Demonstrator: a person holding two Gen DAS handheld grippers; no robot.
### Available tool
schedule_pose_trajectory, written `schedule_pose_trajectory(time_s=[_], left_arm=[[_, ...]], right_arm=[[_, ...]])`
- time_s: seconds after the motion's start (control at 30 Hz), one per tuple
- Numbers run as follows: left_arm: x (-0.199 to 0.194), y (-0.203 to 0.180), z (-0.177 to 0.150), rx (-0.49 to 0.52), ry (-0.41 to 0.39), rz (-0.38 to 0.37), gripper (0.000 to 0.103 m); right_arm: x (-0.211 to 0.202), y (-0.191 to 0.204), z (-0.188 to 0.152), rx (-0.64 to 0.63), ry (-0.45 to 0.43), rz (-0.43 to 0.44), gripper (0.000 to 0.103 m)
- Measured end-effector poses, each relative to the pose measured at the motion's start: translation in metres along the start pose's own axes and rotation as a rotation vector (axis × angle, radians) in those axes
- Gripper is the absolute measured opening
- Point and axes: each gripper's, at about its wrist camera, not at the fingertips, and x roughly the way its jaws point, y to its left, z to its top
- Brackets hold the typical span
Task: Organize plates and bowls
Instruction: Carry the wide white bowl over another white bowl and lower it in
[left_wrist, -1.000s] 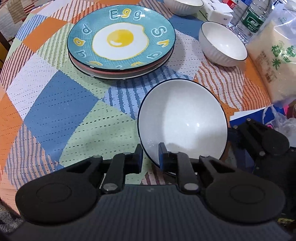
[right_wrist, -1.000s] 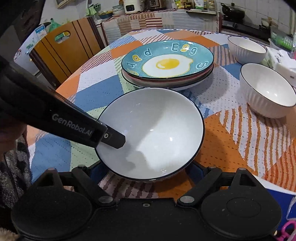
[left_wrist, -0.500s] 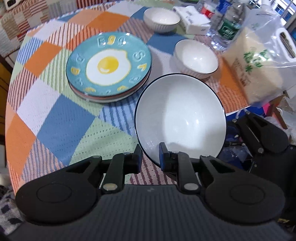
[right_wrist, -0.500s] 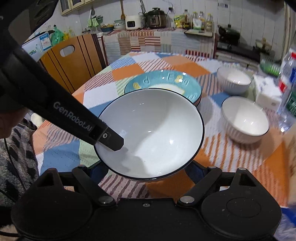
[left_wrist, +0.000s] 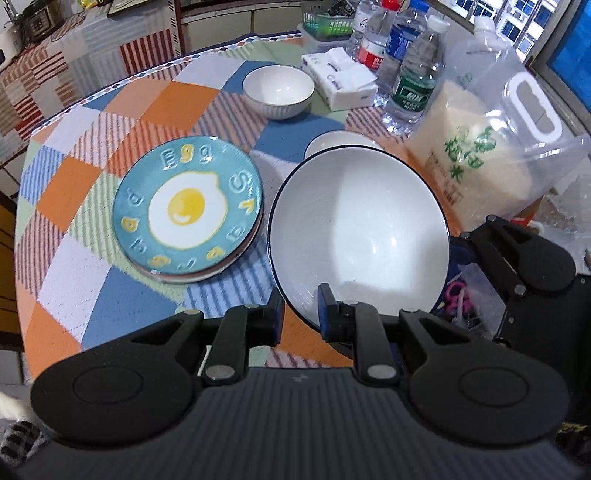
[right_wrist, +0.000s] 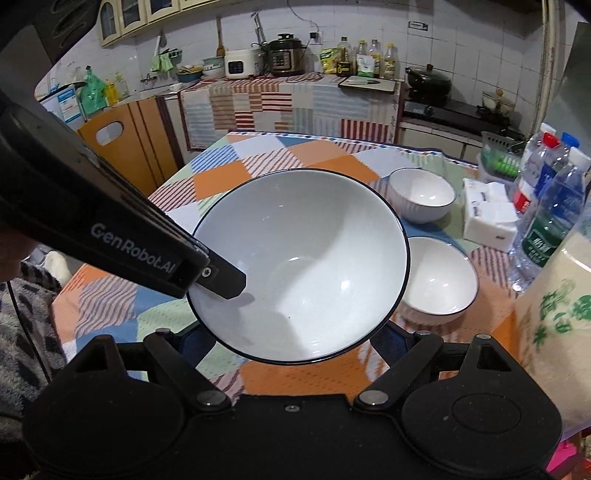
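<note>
Left gripper (left_wrist: 300, 314): fingers closed on the near rim of the big bowl (left_wrist: 360, 236), one finger inside the rim, one outside. In the right wrist view the same gripper reaches in from the left, its inner finger (right_wrist: 221, 278) lying on the bowl's white inside.

Right gripper (right_wrist: 291, 341): fingers spread wide under the big bowl (right_wrist: 299, 264), blue pads on either side of its base. Tips are hidden by the bowl, so I cannot tell whether they touch it.

The bowl is white with a dark rim, held above the bench (left_wrist: 92, 258) and tilted. It hangs partly over a small bowl (right_wrist: 437, 280) that sits on the bench, and overlaps it in both views. A second small bowl (left_wrist: 279, 90) stands further back.

To the left of the big bowl is the plate stack (left_wrist: 188, 210), with the teal fried-egg plate on top, resting on the checkered cloth.

Behind and to the right: tissue pack (left_wrist: 340, 79), water bottles (left_wrist: 412, 79), rice bag (left_wrist: 491, 147).
</note>
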Motion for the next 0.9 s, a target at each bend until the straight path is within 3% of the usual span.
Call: schedule_pose_trajectory(time_s=[0.43, 0.73, 0.9], left_arm=[[0.033, -0.018, 0.06, 0.047, -0.012, -0.048, 0.017], [0.093, -0.026, 0.098, 0.047, -0.017, -0.08, 0.016], [0.124, -0.025, 0.111, 0.024, 0.041, -0.074, 0.016]], right_arm=[[0.01, -0.053, 0.016, 0.059, -0.036, -0.06, 0.092], [0.048, -0.098, 0.013, 0.142, -0.045, -0.136, 0.091], [0.071, -0.113, 0.015, 0.163, -0.002, -0.157, 0.091]])
